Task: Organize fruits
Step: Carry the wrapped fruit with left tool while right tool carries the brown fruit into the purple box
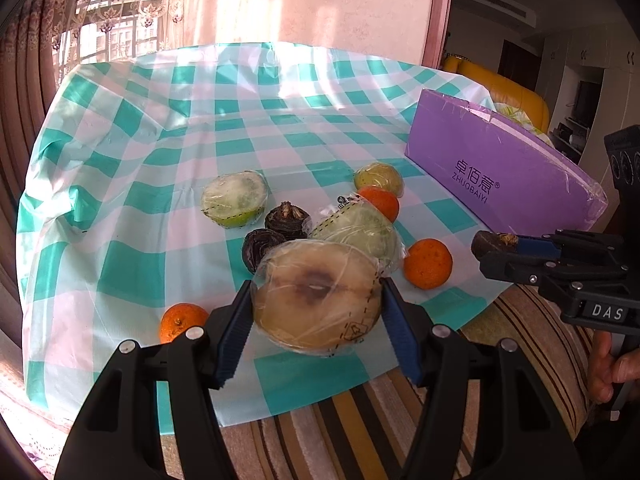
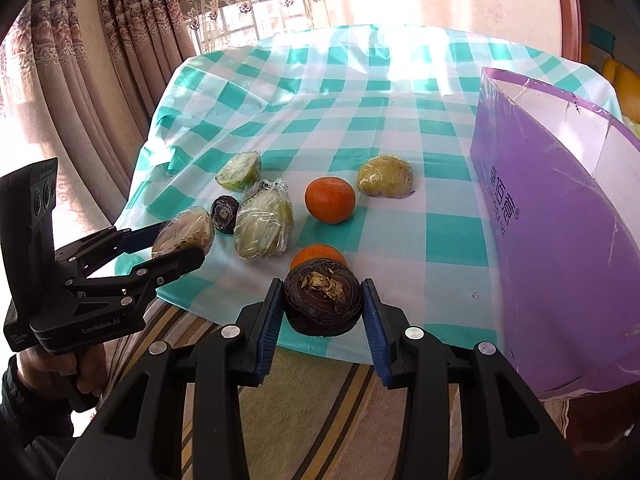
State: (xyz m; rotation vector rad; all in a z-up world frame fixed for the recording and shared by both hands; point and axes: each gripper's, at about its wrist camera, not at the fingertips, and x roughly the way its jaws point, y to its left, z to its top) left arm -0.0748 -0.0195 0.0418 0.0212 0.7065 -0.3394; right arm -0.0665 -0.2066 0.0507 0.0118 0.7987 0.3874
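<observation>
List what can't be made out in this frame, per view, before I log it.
- Purple box contents: in both wrist views its near wall blocks the inside.
- Orange, right wrist view: mostly behind the dark fruit held by the right gripper.
- Dark fruit on the cloth, left wrist view: partly behind the wrapped browned fruit half held by the left gripper.
- Wrapped browned fruit half's label: too small to read.

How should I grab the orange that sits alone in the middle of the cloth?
Come from above the orange and squeeze its widest middle, one finger on each side. It is round, so a grip higher or lower would probably slip. It sits apart from the wrapped fruit half beside it, leaving room for both fingers.
</observation>
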